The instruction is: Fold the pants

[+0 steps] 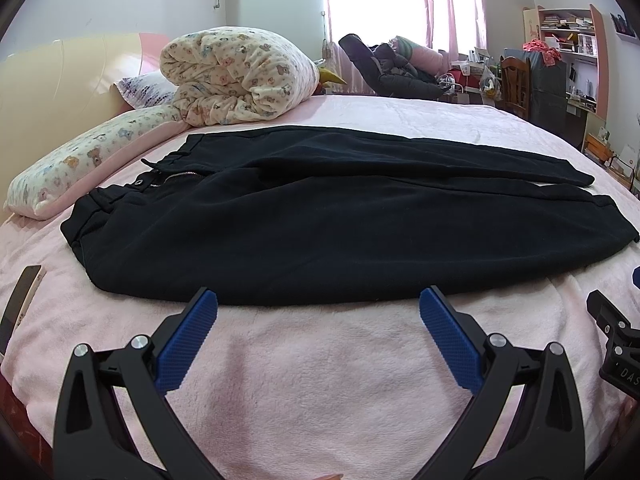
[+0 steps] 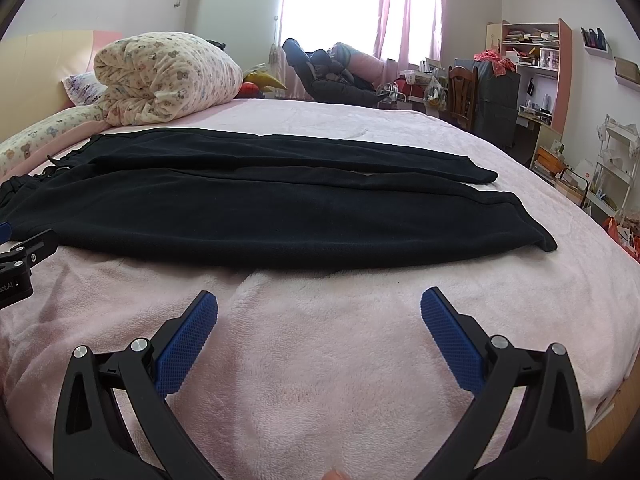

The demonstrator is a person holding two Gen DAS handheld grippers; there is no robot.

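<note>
Lying flat across pink bed [image 1: 320, 380], black pants [image 1: 320, 220] unfolded, waistband at 9 o'clock, cuffs at 3 o'clock, left tool [image 1: 319, 312] and right tool [image 2: 319, 312] spread wide, empty, hovering just short of near edge
</note>
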